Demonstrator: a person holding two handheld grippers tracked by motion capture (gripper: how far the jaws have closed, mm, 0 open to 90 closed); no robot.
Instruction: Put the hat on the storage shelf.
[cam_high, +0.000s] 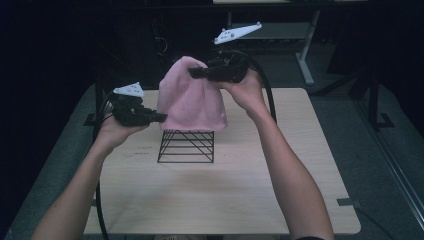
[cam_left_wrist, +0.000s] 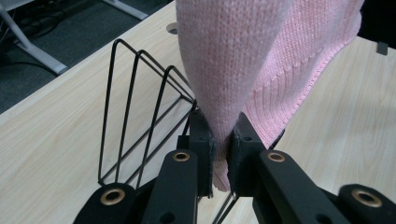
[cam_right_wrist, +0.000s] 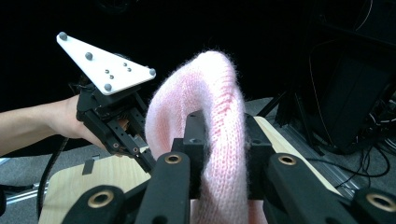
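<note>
Work in hand: a pink knit hat (cam_high: 192, 97) is held up over a black wire rack (cam_high: 186, 146) on the bench (cam_high: 240, 200); the aim looks like setting the hat on the rack.
Left tongs (cam_high: 159, 117): clenched on the hat's lower edge; in the left gripper view (cam_left_wrist: 219, 144) the knit is pinched tight between the pads.
Right tongs (cam_high: 192, 73): clenched on the hat's top, held higher and farther back; in the right gripper view (cam_right_wrist: 223, 140) a thick fold of knit sits between the jaws.
Hat: off the bench, hanging stretched between the two tongs, its brim just above the rack's top or brushing it; I cannot tell which.
Rack: upright near the bench's middle, its lower part bare.
Done, as I judge: hat picked up, gripped at both ends, brought over the rack.
Left: lower it, settle it on the wires, let go with both tongs.
Progress: roughly past halfway.
</note>
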